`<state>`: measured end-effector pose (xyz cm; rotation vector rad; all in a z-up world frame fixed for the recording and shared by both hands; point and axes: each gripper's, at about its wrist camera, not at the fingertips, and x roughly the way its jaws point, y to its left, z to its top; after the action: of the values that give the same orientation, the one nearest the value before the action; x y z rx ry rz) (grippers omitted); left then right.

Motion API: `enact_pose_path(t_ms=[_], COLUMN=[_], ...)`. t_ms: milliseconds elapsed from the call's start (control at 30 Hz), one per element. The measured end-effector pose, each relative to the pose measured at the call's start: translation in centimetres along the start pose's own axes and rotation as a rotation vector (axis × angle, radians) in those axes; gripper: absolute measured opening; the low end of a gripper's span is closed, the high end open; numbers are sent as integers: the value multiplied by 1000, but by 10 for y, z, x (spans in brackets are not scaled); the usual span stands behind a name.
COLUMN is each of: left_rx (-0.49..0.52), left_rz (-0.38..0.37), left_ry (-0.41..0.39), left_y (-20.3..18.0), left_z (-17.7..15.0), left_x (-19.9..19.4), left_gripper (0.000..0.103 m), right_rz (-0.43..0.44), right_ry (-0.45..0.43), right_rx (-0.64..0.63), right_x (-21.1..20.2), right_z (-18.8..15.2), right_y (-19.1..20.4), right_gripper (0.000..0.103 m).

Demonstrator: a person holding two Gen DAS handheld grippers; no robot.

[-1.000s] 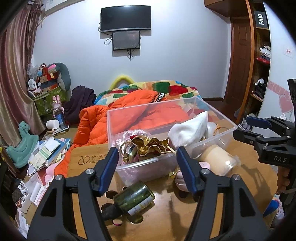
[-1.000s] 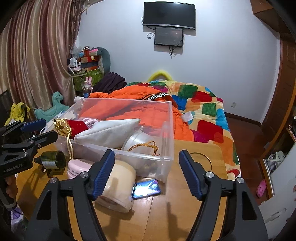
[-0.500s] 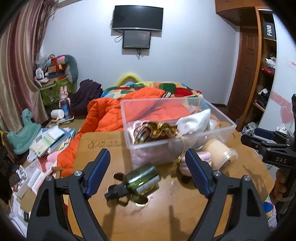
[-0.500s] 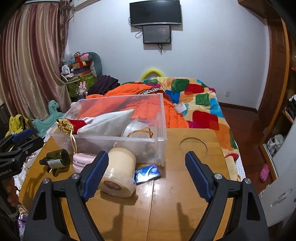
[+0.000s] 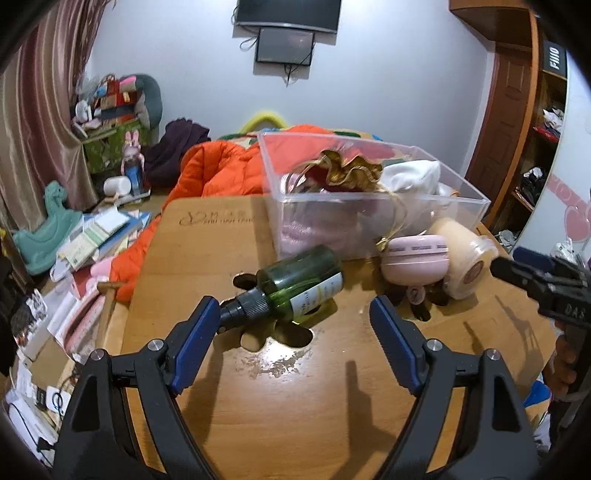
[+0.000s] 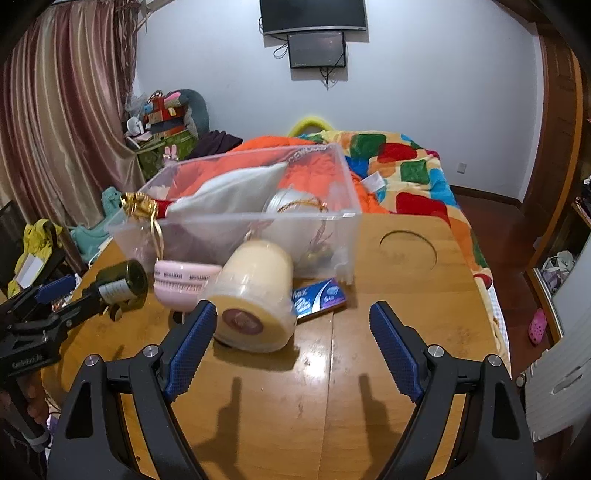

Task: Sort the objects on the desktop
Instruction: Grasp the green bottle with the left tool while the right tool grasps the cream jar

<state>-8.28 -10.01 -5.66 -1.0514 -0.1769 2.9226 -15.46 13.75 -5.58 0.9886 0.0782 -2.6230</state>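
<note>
— Bedroom clutter is seen behind a wooden desk (image 6: 388,332): a bed with a patchwork quilt (image 6: 406,173), an orange duvet (image 5: 221,170), a dark screen (image 6: 314,14) mounted on the white wall. What is laid out on the desk?

— A clear plastic bin (image 5: 369,206) is placed toward the far edge. It is filled with a white cloth (image 6: 236,188), a gold-trimmed pouch (image 5: 347,170) and other small things that cannot be made out. Just in front of its near wall, four things are found: a green glass bottle (image 5: 299,284) lying on its side with its black cap toward the left edge, a pink round case (image 5: 413,258), a cream roll of tape (image 6: 255,295) on its side, and a blue packet (image 6: 321,295) lying flat beside the roll, touching or nearly touching the bin's corner.

— How are the grippers held?

— The left gripper (image 5: 291,332) is held over the desk's near part with its jaws wide. The bottle's cap is seen just beside the left blue pad (image 5: 192,343), but nothing is clamped. The right gripper (image 6: 291,332) is likewise spread wide and empty; the tape roll is seen just beyond its left pad (image 6: 192,339). Whether that pad touches the roll cannot be told. Both sets of jaws have just been opening, with nothing gripped between them.

— Is either gripper caught by the other camera?

— Yes, each is seen at the side edge of the other's view, apart from the objects.
</note>
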Motion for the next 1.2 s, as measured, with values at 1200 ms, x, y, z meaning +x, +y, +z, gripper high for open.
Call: enact_pose_path(t_ms=[1200], left_rx=[22], left_rz=[-18], left_ry=[49], left_y=[-9], left_z=[20], left_x=[38], left_gripper=[56], right_rz=[106], right_ry=[111], right_rx=[20], right_x=[48], right_z=[-4], right_y=[15], right_gripper=[65])
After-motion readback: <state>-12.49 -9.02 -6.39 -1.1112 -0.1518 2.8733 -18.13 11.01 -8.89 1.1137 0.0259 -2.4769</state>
